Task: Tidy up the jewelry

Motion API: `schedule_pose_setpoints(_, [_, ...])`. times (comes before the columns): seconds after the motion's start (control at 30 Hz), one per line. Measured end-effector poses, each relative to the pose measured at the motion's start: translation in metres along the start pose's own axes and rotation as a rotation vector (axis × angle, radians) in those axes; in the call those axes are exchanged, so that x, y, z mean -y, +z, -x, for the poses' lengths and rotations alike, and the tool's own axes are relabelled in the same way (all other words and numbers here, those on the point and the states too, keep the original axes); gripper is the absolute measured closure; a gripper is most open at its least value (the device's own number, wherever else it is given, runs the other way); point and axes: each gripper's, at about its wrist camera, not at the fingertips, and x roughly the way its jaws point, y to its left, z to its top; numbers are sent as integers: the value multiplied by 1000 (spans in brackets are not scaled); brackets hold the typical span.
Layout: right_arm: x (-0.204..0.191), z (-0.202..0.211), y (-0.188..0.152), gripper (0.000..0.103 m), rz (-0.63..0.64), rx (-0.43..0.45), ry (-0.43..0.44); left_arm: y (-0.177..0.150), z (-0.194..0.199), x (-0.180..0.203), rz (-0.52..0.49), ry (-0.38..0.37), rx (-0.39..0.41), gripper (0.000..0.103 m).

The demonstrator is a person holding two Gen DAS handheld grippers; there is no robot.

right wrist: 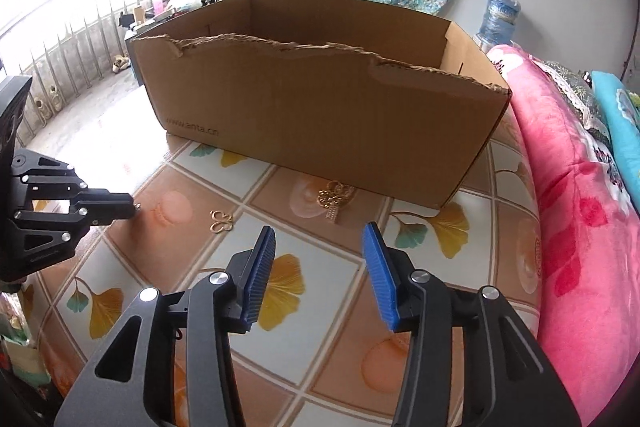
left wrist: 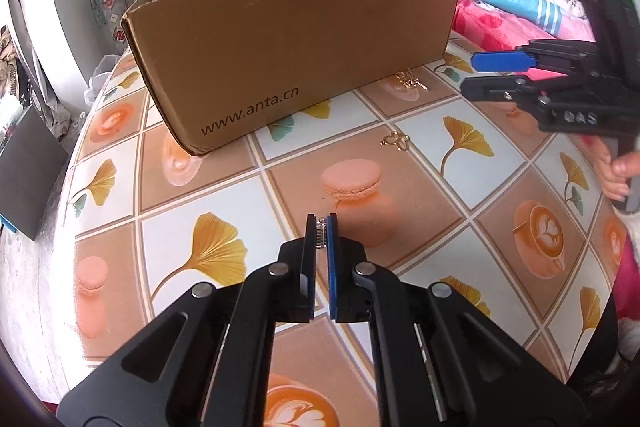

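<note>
My left gripper (left wrist: pixel 321 219) is shut on a small silver jewelry piece (left wrist: pixel 321 235) that shows between its pads, just above the patterned tablecloth (left wrist: pixel 224 187). In the right wrist view the same left gripper (right wrist: pixel 134 207) comes in from the left with the silver piece (right wrist: pixel 138 205) at its tip. My right gripper (right wrist: pixel 320 239) stands open with nothing between its blue pads, and in the left wrist view this right gripper (left wrist: pixel 469 74) hovers at the right. A gold clover-shaped piece (left wrist: pixel 395 140) (right wrist: pixel 221 219) lies on the cloth. A gold chain pile (left wrist: pixel 409 79) (right wrist: pixel 335 199) rests against the cardboard box (left wrist: pixel 296 59) (right wrist: pixel 320 115).
The open box with a torn front rim takes up the back of the table. Pink and blue bedding (right wrist: pixel 580 187) borders the table's right side. A person's hand (left wrist: pixel 618 171) holds the right gripper's handle. The table's left edge (left wrist: pixel 60 211) drops to the floor.
</note>
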Motion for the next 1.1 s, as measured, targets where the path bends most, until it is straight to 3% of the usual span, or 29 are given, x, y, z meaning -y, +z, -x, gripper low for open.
schedule_pose_setpoints(0.1, [11, -18, 8, 62, -40, -20, 8, 2, 6, 2, -5, 2, 14, 99])
schedule_pose_setpoints(0.27, [11, -52, 12, 91, -60, -81, -4, 3, 15, 0, -7, 1, 32, 99])
schedule_pose_setpoints(0.53, [1, -55, 18, 100, -68, -87, -37, 2, 18, -6, 10, -6, 44, 99])
schedule_pose_setpoints(0.67, [2, -47, 16, 100, -92, -50, -78, 2, 20, -5, 12, -8, 54, 99])
schedule_pose_setpoints(0.83, [-2, -30, 14, 100, -74, -46, -37, 3, 22, -4, 8, -15, 55, 99])
schedule_pose_setpoints(0.9, [-8, -33, 15, 97, -37, -46, -17, 3, 21, -3, 7, -19, 57, 99])
schedule_pose_setpoints(0.97, [-14, -39, 17, 79, 1, -56, -33, 3, 21, -2, 6, -22, 57, 99])
schedule_pose_setpoints(1.0, [-16, -41, 18, 76, 11, -51, -30, 3, 21, -1, 6, -23, 57, 99])
schedule_pose_setpoints(1.1, [-20, -55, 21, 78, 32, -76, -60, 3, 22, 1, 10, -30, 59, 99])
